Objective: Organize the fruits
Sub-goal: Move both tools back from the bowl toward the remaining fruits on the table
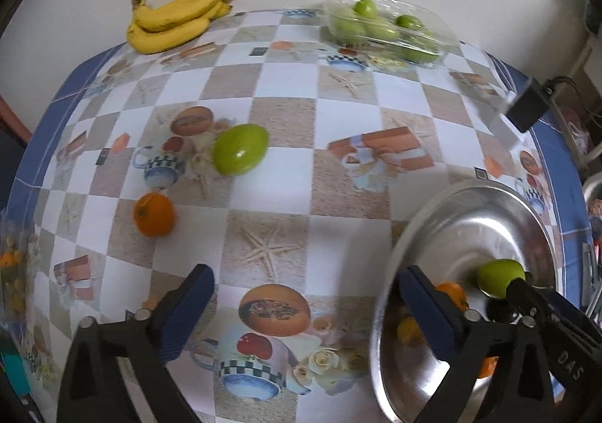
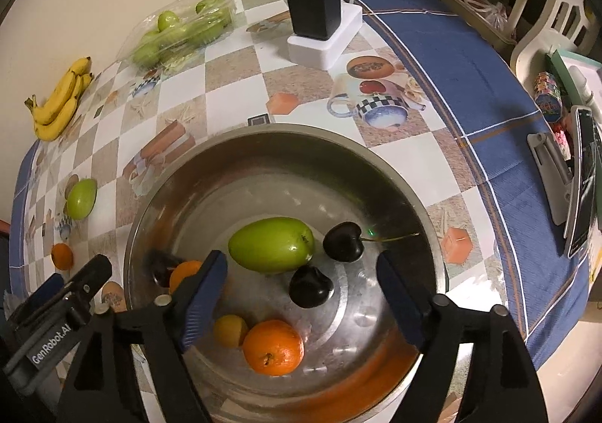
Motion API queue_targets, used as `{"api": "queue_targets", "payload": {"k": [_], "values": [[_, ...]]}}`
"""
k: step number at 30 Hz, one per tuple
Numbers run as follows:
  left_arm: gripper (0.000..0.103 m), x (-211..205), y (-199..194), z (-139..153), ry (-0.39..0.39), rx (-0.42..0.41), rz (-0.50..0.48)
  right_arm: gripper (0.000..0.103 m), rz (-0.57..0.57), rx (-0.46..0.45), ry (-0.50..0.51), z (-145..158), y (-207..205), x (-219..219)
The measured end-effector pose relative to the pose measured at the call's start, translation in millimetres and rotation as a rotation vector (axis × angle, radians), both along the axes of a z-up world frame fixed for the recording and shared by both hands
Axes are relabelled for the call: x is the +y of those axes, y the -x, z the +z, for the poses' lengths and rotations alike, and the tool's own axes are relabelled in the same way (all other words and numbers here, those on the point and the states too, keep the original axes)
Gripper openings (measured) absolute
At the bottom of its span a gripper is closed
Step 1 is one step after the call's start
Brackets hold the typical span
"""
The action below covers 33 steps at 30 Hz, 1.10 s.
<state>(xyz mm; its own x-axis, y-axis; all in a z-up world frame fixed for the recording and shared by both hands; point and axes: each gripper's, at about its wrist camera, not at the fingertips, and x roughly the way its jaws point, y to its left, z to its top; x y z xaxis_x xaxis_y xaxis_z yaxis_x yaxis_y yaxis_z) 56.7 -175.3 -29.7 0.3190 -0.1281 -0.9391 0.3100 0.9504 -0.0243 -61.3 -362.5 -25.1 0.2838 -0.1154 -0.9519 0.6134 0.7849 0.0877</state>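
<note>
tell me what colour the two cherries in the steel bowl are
Very dark, almost black cherries; clearest in the right wrist view.

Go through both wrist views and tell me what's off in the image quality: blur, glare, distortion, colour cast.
Left wrist view: heavy fisheye bending of the tablecloth, dark vignette in the corners, soft motion blur on the metal bowl and the green fruit. Right wrist view: sharper, warm yellowish cast, same barrel distortion, orange reflections and dull glare on the bowl's wall.
</note>
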Motion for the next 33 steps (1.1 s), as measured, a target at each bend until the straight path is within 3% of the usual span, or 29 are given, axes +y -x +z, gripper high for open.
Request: {"api": "queue_targets", "payload": {"k": [5,10,22,33], "values": [[0.103,4.1,-2.1,-0.9,-0.008,0.0,0.014,0.088,0.02,0.003,0.01,-0.7,-2.2,4.7],[0.103,7.6,-1.6,0.6,-0.008,-0.008,0.014,0.103,0.029,-0.004,0.019,-0.9,-2.7,9.1],[0.103,23.5,-3.2,13.8,0.029,-0.034,-0.004,0.103,0.028,-0.061,0.015,10.5,-1.2,20.3],[0.103,42.5,-8.5,26.6,0.027,-0.082,-0.014,0.103,0.087,-0.038,0.035,13.3,-11.5,51.6]]}}
